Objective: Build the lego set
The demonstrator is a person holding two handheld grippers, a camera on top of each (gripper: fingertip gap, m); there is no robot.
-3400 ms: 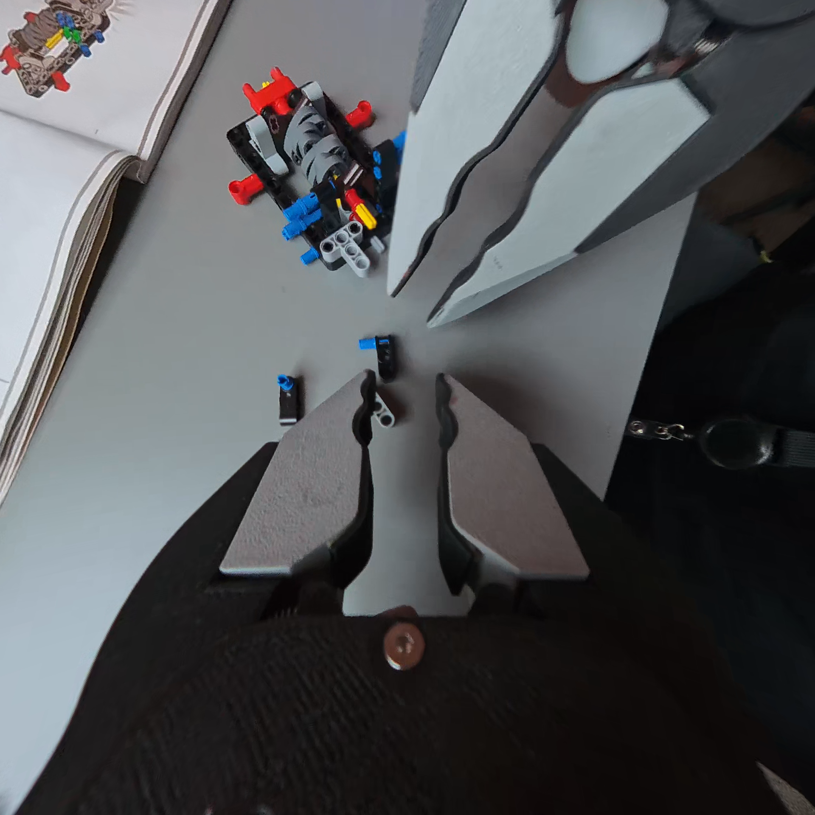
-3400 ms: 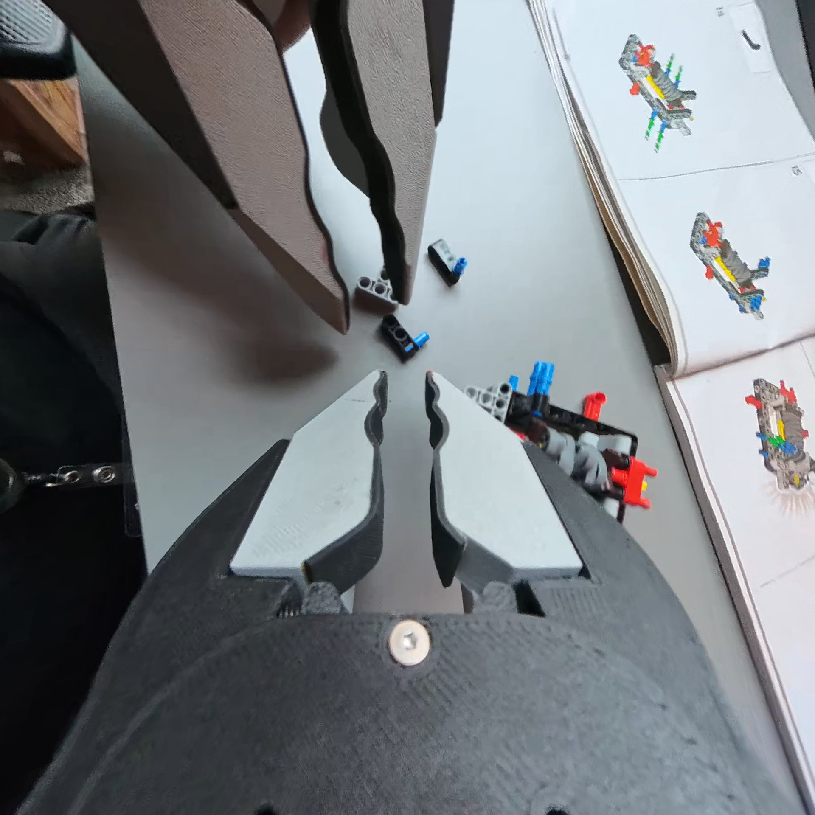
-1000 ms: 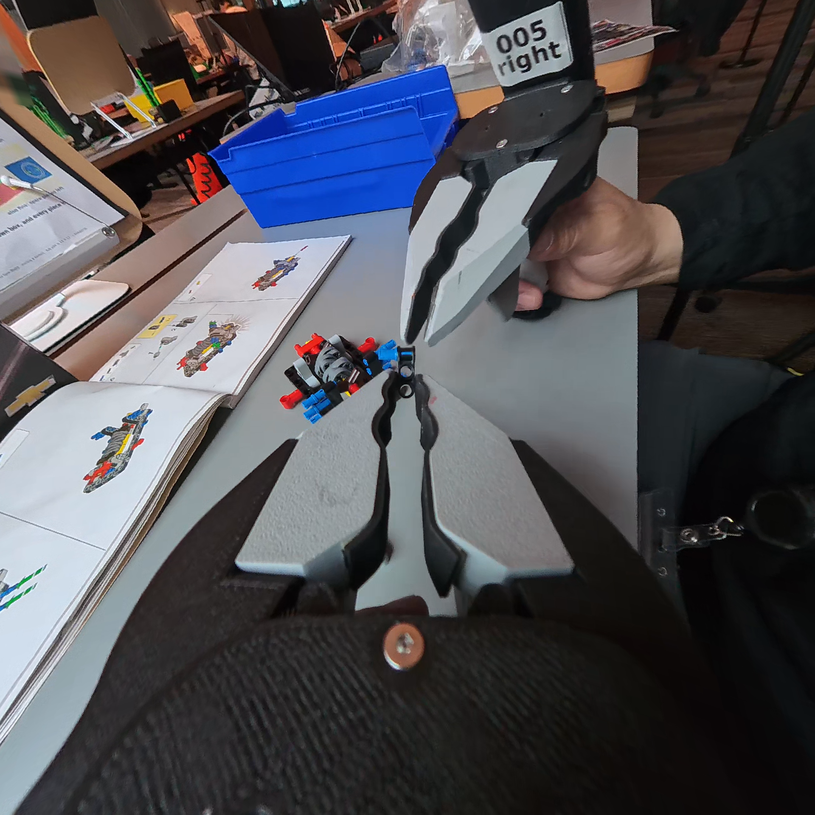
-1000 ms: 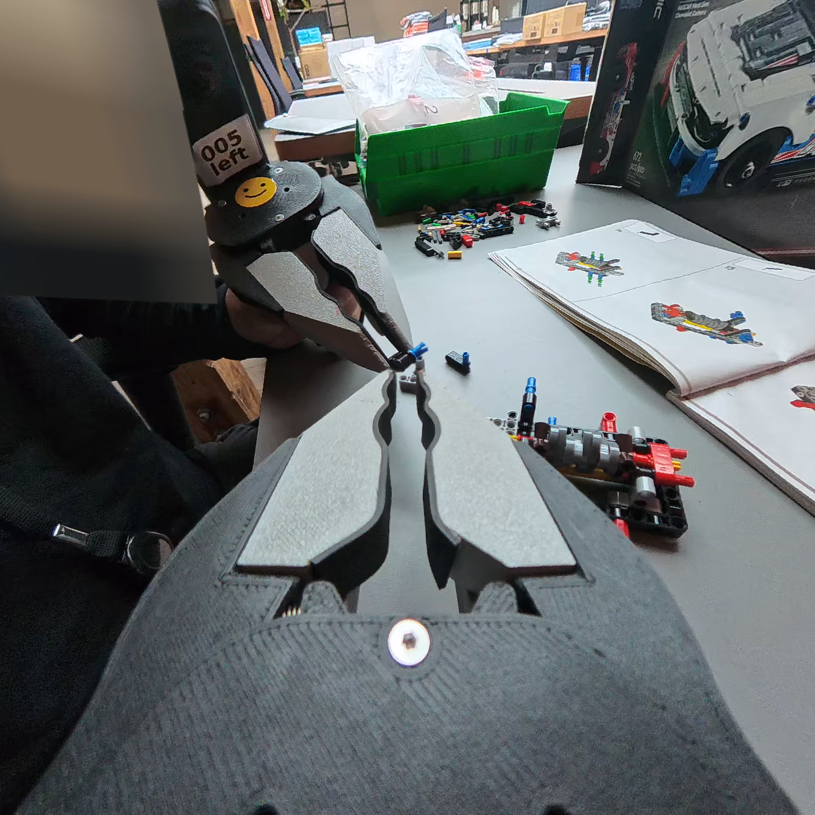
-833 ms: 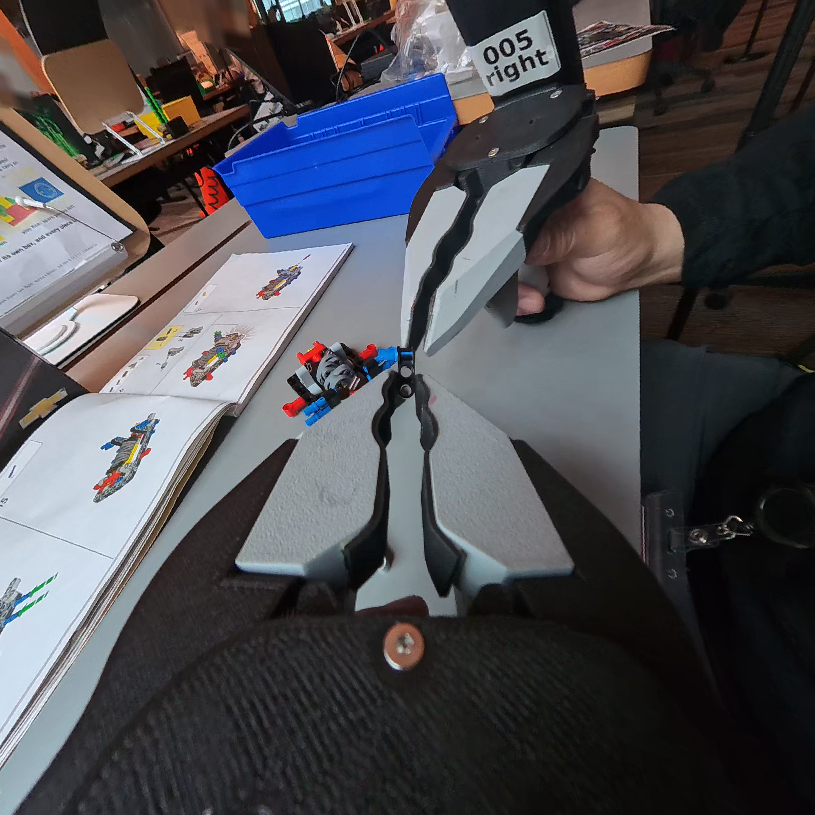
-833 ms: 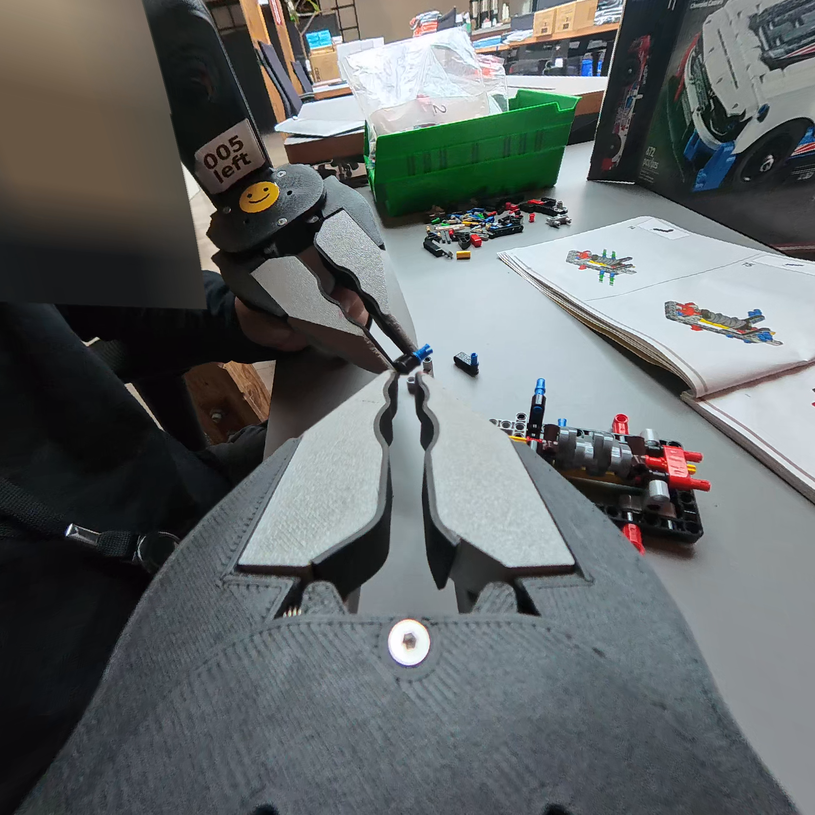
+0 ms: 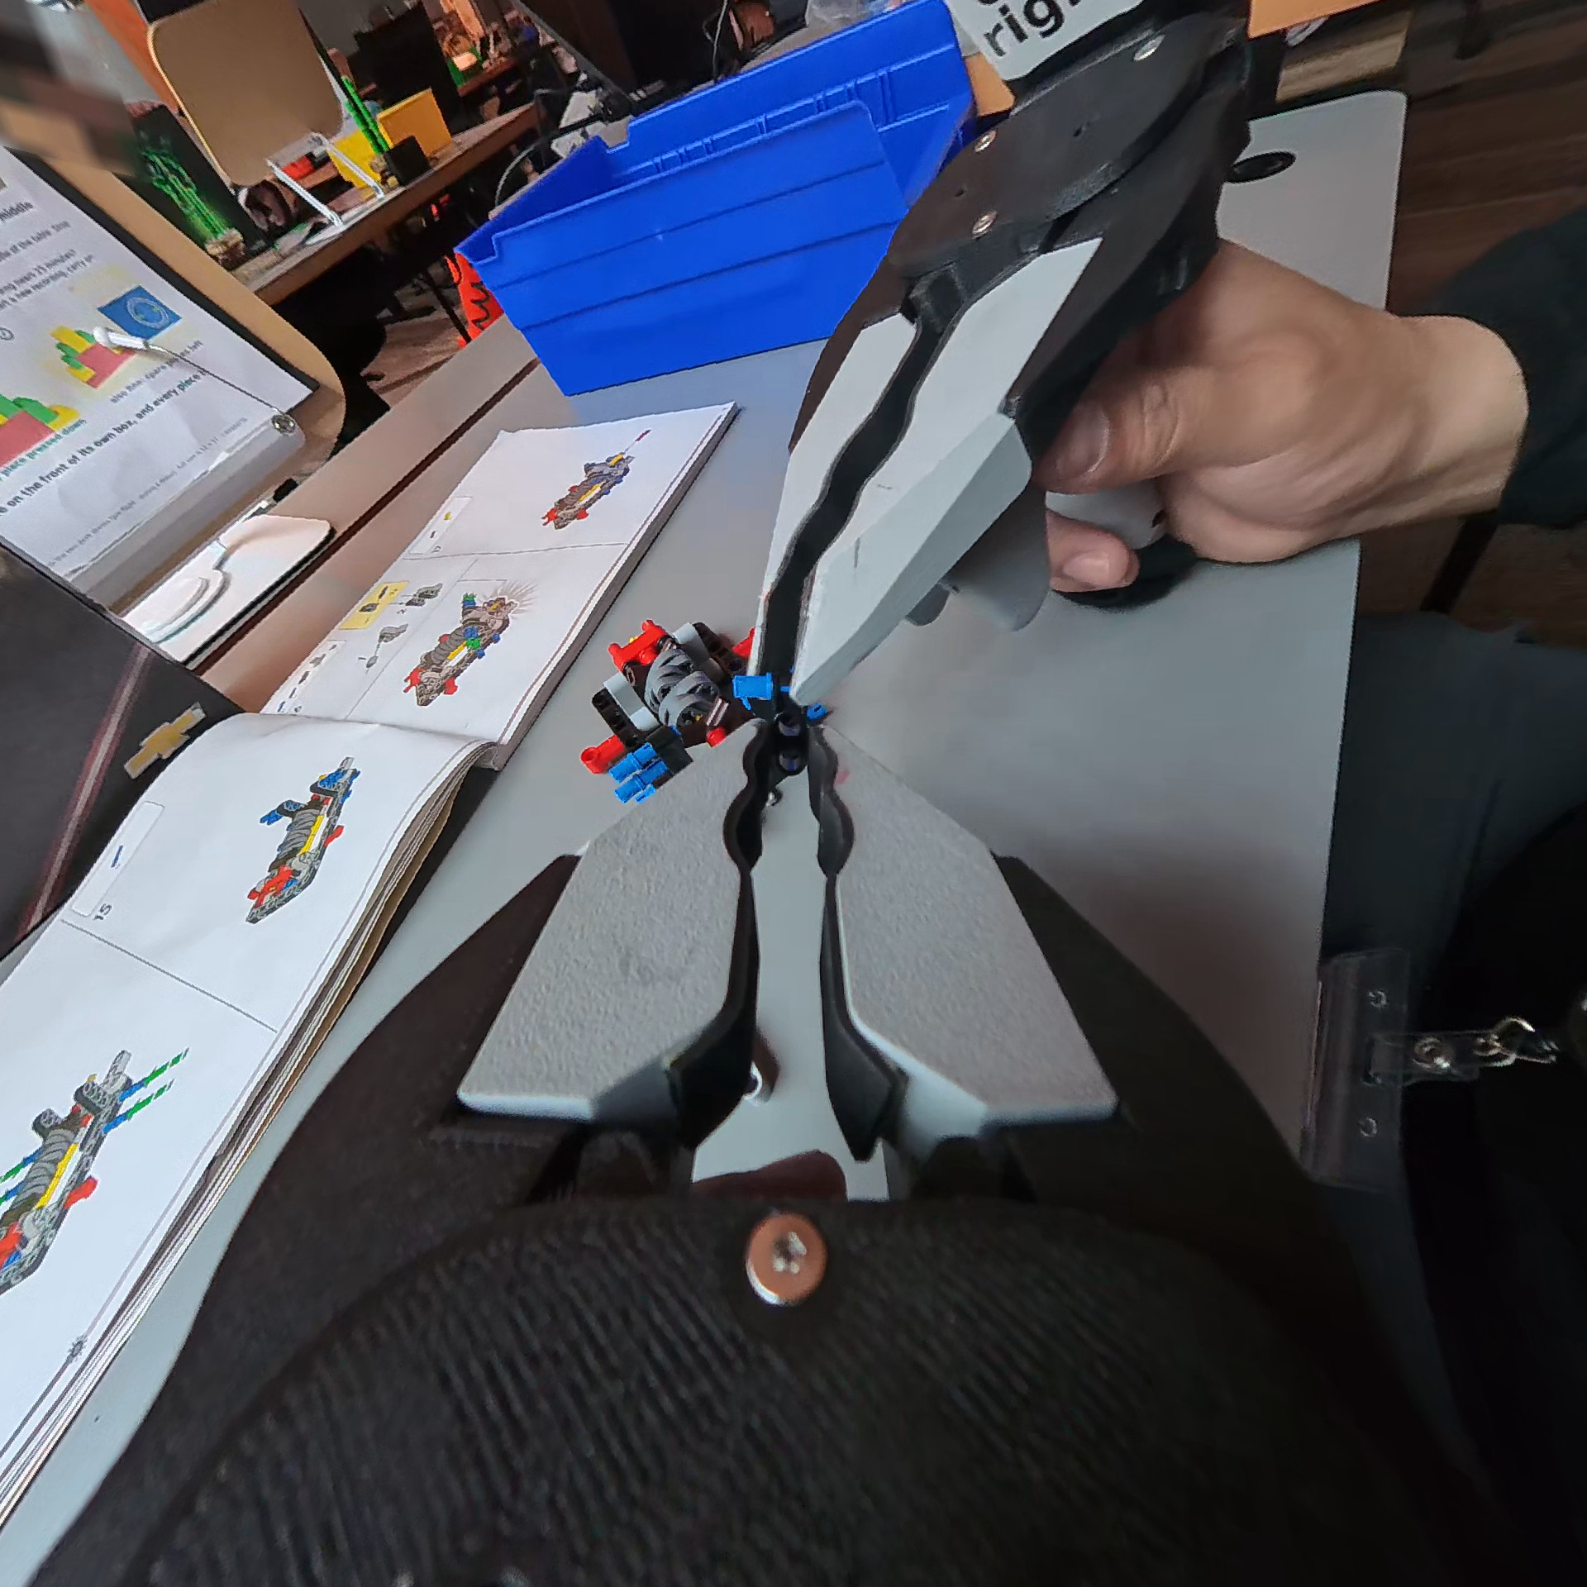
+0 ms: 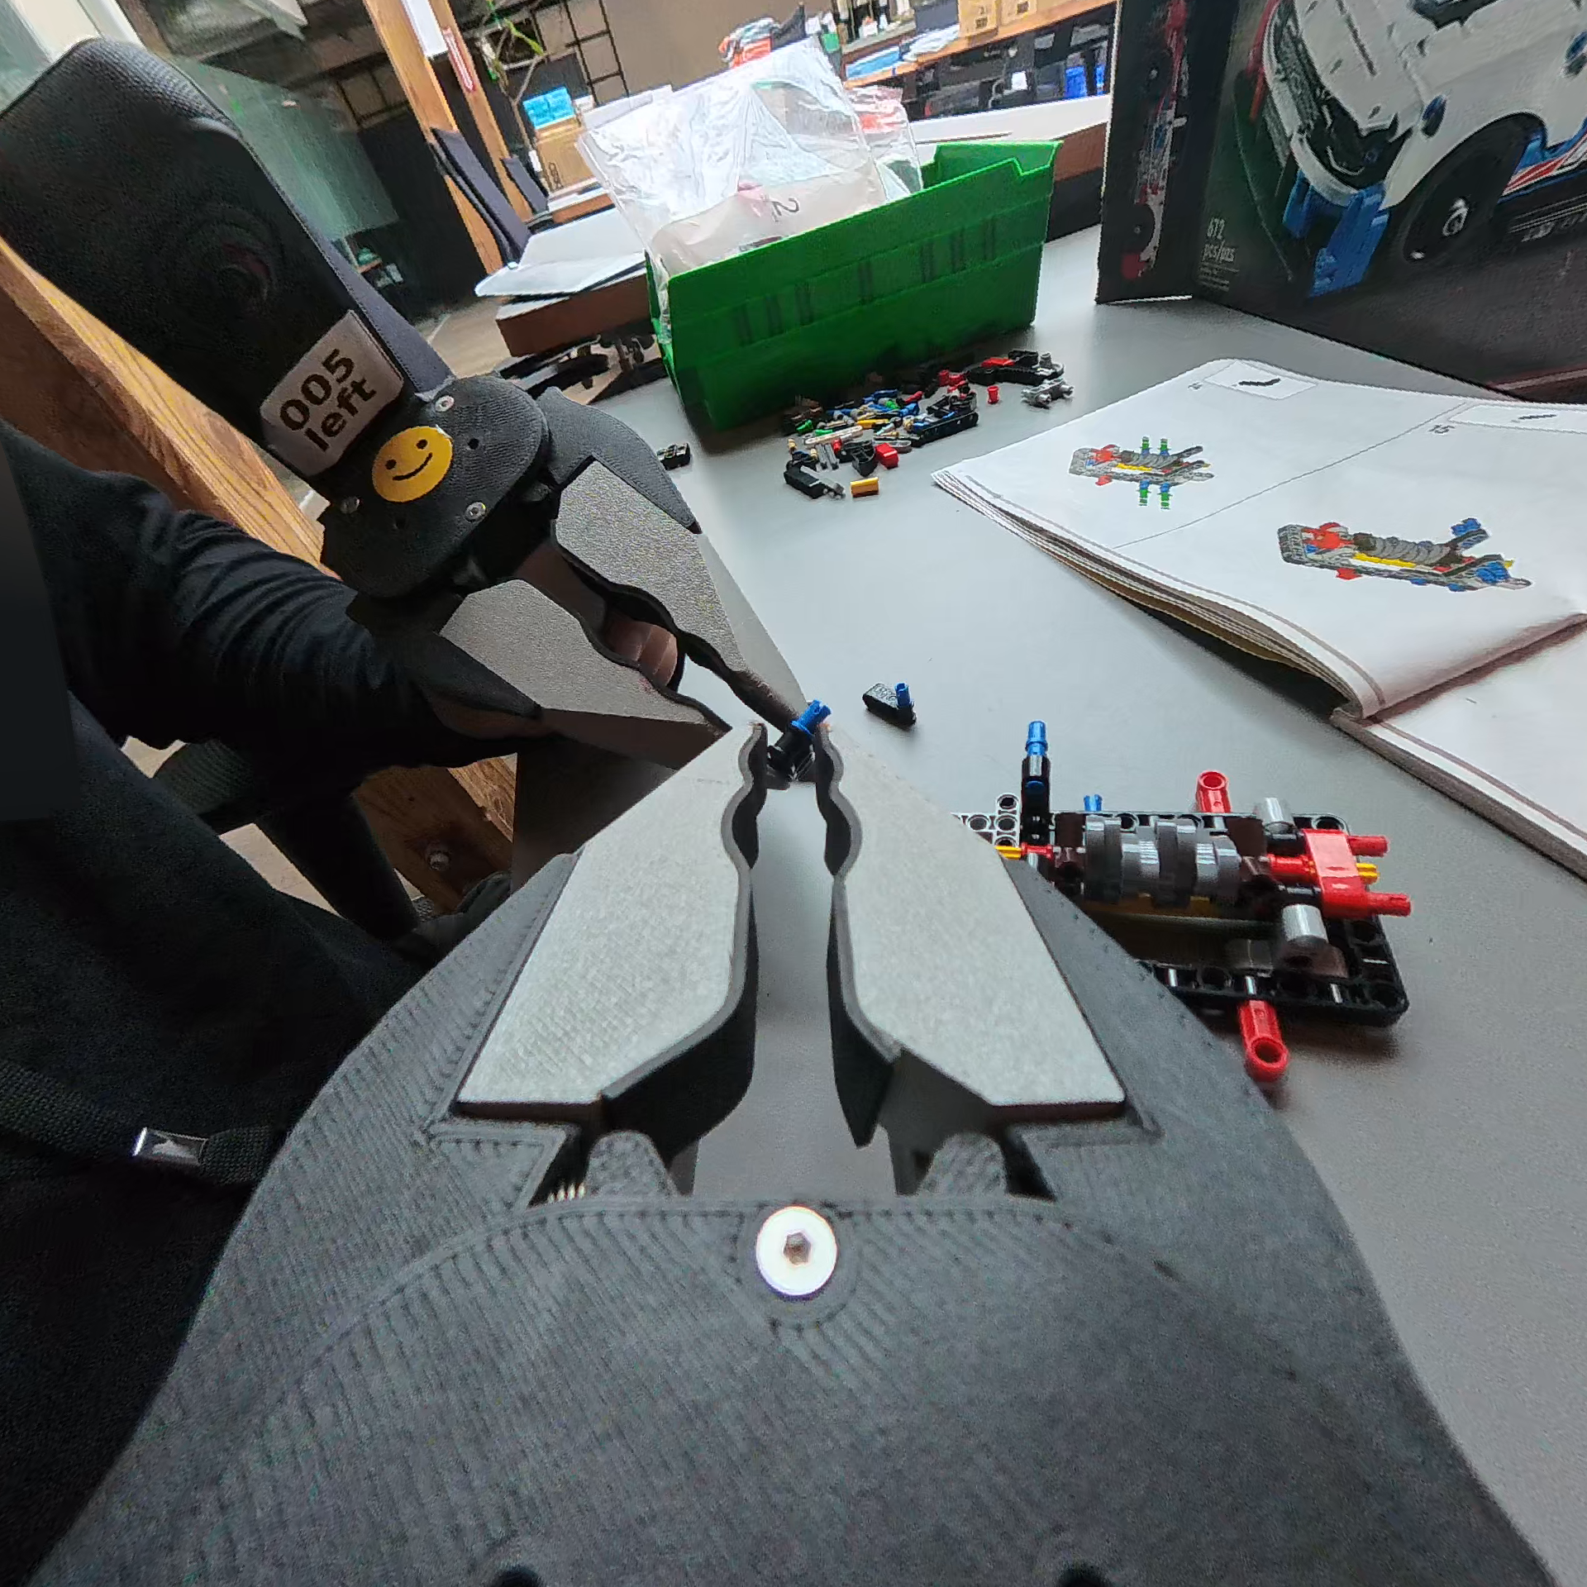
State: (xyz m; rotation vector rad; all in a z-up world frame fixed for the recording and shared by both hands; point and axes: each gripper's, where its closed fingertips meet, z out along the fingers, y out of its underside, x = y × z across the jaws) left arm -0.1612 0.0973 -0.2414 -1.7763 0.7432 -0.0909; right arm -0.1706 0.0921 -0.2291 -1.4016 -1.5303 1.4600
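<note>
Right wrist view alone shows green bin (image 8: 859,283), loose pieces (image 8: 902,425).

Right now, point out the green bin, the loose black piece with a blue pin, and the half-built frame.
green bin (image 8: 859,292): right wrist view, front wall.
loose black piece (image 8: 884,700): right wrist view, black body.
half-built frame (image 8: 1202,867): right wrist view, grey middle.

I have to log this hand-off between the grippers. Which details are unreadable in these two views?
- Left wrist view: the small black piece sits where both grippers' tips meet; which one bears it is unclear.
- Right wrist view: the right gripper hides that piece's lower half.
- Right wrist view: the loose parts pile is too small to sort.
</note>
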